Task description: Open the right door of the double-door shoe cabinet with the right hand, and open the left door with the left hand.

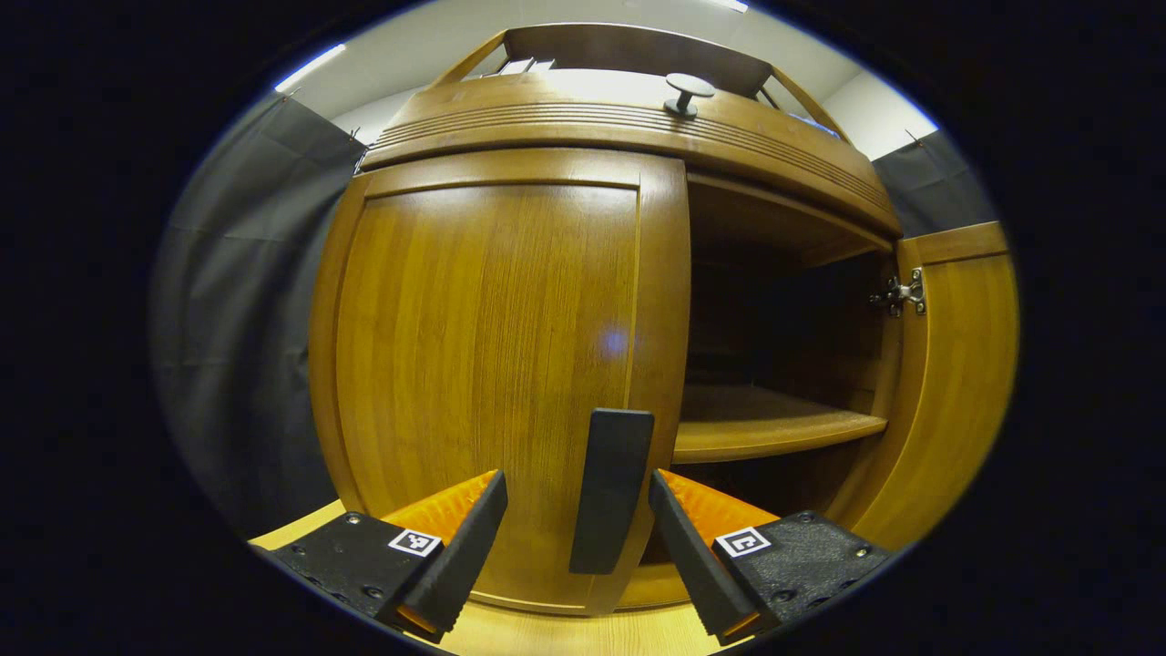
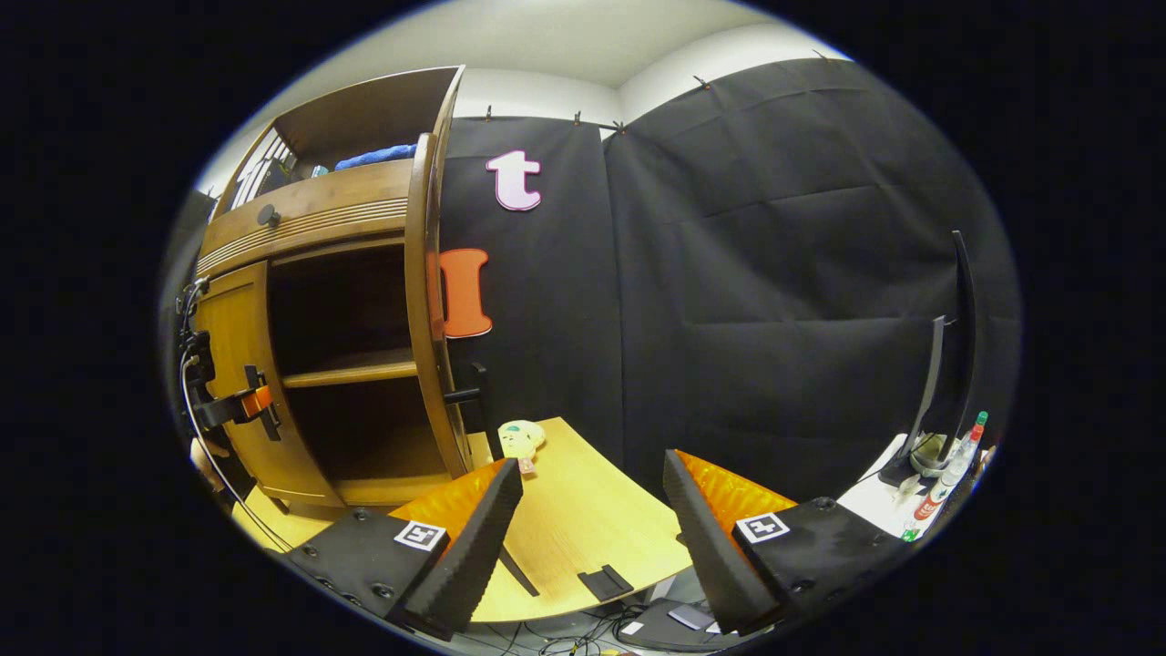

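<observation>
On the pale wooden tabletop (image 2: 583,519) stands the shoe cabinet (image 1: 629,118); its right door (image 1: 956,383) is already swung wide, baring a dark interior and one shelf (image 1: 774,428), while the left door (image 1: 492,364) is still flush and closed. The left tool (image 1: 577,538) sits right at that door's inner edge, fingers spread, with the dark upright handle (image 1: 610,487) standing in the gap between them (neither pad looks to be pressing on it yet).

The risk from here, as I judge it, is a poor bite on the handle: if the fingers close off-centre or too shallow, they could slip off when the pull starts and the door would stay put. Pulling straight back instead of following the hinge arc could also drag the whole cabinet along the tabletop.

The left gripper view gives the close detail: handle between the fingers, the hinge (image 1: 902,293) on the open door, a round knob (image 1: 688,93) on the cabinet's top band. The right gripper view gives the wider scene instead: the right tool (image 2: 592,538), spread and holding nothing, well away from the cabinet, the open door edge-on (image 2: 426,301), the far-off left tool at the closed door (image 2: 246,401), and a small toy-like object (image 2: 521,439) on the tabletop near the cabinet.
</observation>
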Action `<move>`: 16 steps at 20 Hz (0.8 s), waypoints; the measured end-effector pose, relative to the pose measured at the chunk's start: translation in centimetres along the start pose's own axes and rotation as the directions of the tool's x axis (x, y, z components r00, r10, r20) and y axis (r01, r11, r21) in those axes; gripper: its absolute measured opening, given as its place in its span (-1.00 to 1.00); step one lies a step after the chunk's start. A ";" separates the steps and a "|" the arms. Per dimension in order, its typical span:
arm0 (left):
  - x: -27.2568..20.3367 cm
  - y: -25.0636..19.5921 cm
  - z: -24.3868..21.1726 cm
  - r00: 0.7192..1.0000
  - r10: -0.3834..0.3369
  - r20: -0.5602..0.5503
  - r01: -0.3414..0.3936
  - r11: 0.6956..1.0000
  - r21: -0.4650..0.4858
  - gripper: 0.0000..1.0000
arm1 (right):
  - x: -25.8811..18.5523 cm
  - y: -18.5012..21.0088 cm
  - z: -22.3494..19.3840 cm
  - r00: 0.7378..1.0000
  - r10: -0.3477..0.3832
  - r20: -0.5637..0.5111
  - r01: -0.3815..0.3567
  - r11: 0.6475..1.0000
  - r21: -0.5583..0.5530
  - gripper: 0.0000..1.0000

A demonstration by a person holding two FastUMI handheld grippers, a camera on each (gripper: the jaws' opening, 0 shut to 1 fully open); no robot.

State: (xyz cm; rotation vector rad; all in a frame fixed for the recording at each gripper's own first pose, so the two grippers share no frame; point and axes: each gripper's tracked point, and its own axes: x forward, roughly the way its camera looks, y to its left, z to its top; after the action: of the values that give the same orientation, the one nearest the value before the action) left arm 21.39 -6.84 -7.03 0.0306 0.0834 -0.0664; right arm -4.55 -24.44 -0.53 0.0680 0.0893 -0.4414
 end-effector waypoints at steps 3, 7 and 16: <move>1.0 -0.1 -0.8 1.000 -0.007 -0.014 0.007 1.000 0.020 0.82 | 0.0 -0.1 -0.1 1.000 -0.009 -0.001 0.009 1.000 -0.002 0.87; 1.3 -1.5 -0.8 0.999 -0.034 -0.007 0.035 0.998 0.047 -0.03 | 0.2 0.1 -0.1 1.000 -0.013 -0.003 0.013 1.000 0.002 0.87; -0.6 -1.1 -0.8 1.000 0.004 -0.003 -0.004 0.998 0.065 -0.64 | 0.1 0.9 0.0 1.000 0.003 -0.002 -0.003 1.000 0.003 0.87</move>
State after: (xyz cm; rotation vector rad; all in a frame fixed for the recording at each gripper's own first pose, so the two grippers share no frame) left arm 20.69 -7.92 -7.85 0.0958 0.0841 -0.0651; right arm -4.09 -23.67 -0.51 0.0721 0.0908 -0.4382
